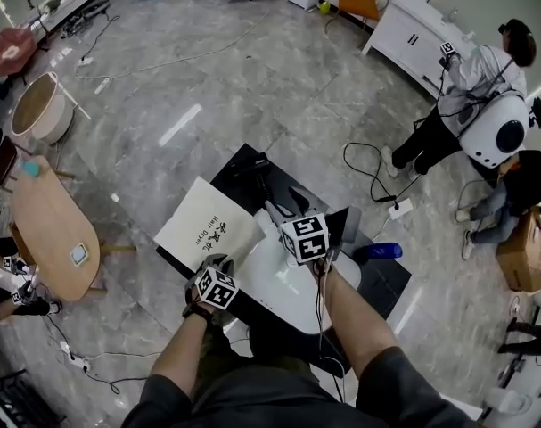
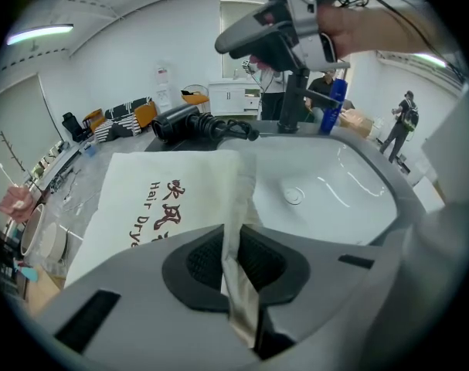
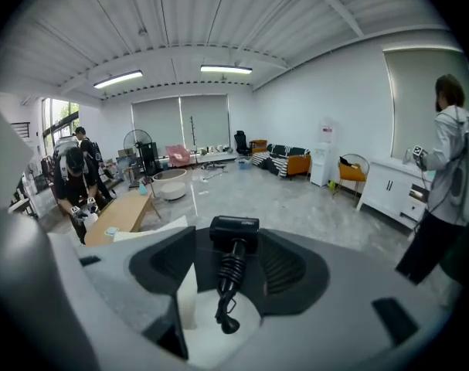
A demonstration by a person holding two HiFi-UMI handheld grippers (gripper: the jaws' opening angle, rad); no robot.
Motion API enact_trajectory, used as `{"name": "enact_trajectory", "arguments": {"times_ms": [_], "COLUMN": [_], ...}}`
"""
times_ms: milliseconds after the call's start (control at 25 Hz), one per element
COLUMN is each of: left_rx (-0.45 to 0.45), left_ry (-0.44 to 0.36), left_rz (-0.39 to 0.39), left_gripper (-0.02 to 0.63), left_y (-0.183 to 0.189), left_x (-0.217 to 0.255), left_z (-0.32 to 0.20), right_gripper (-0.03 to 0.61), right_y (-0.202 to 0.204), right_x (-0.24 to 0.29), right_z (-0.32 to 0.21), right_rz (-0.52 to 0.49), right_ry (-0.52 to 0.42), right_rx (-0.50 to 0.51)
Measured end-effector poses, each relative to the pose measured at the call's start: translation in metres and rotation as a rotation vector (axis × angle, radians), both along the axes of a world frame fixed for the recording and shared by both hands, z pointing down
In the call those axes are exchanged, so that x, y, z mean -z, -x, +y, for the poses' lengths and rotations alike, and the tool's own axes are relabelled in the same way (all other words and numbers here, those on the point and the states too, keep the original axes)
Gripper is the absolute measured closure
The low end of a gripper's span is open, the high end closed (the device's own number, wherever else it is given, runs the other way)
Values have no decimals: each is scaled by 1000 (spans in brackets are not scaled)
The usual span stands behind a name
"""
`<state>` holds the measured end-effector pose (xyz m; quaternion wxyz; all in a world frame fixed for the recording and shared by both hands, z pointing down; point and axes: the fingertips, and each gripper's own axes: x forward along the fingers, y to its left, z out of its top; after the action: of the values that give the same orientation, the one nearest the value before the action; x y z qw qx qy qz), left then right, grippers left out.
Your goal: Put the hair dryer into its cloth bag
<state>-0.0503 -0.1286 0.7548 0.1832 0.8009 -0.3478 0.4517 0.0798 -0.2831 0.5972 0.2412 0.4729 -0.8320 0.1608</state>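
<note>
Black table (image 1: 241, 162), hair dryer (image 3: 234, 232) flat, cord (image 3: 227, 275) toward sink (image 2: 350, 172)

Print on cloth bag (image 2: 164, 199) cut off behind left claw (image 2: 236, 267), hair dryer (image 1: 257, 169) barely distinguishable on dark tabletop (image 1: 390, 283)

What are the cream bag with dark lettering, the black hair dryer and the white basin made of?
Cream lettered bag: matte cloth, it seems; its edge creases and folds limply. Black hair dryer: probably plastic, a smooth dull shell. White basin: glossy with sharp light streaks; ceramic or acrylic, I cannot tell.
</note>
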Motion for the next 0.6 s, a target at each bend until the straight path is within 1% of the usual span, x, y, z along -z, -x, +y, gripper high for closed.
{"name": "enact_trajectory", "arguments": {"times_ms": [320,600], "left_rx": [1,-7], "left_ry": [12,22], "left_rz": [22,54], "left_gripper": [586,586], "left_y": [2,1], "left_x": [-1,0], "left_z": [2,-2], "right_gripper": [322,322], "right_y": [9,16], "right_x": [-53,-93], "right_z": [-26,-42], "right_rz": [60,77], "right_ry": [99,193], "right_rx": [5,-10]}}
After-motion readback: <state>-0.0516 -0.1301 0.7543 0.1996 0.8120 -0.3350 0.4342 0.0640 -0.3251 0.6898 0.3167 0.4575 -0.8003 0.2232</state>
